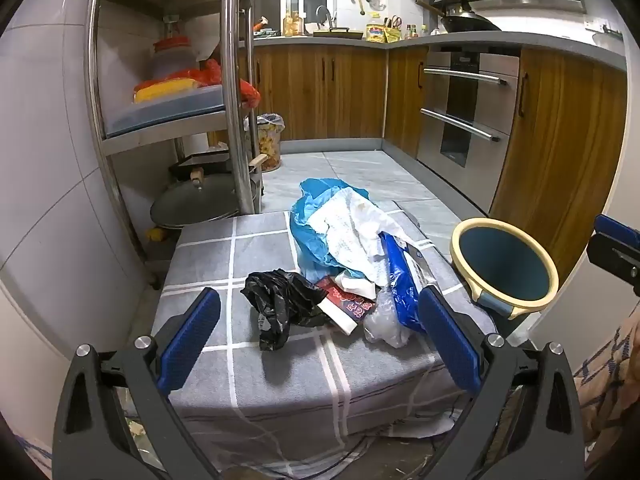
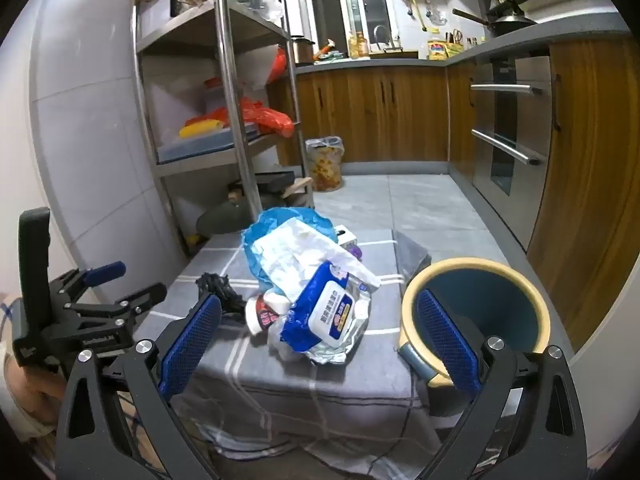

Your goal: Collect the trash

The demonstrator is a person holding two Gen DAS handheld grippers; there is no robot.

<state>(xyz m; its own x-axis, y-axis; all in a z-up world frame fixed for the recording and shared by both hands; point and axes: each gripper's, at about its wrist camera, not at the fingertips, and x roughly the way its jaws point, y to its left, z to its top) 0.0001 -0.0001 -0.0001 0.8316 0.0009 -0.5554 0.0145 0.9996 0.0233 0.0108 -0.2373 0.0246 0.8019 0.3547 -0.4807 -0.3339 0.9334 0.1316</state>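
The trash pile lies at the centre of the grey checked cloth [image 1: 208, 256]: black plastic bag [image 1: 276, 304] at 9 o'clock, blue wet-wipe pack [image 2: 328, 312] at 3 o'clock, crumpled white paper [image 1: 352, 228] over a blue bag [image 1: 308, 216] at 12 o'clock; the cream-rimmed blue bin [image 2: 476, 312] stands just beside the pile's right edge. Left gripper [image 1: 320, 336] and right gripper [image 2: 320, 336] both stand spread and empty. Take the black bag first, probably loose; pinch a bunched fold, lift clear.

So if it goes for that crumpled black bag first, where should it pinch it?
Probably the raised, bunched top of the black bag, coming from the left gripper side. That hump stands up off the grey cloth with bare cloth to its left and front, while its right edge touches the red packet. The open fingers already face it.
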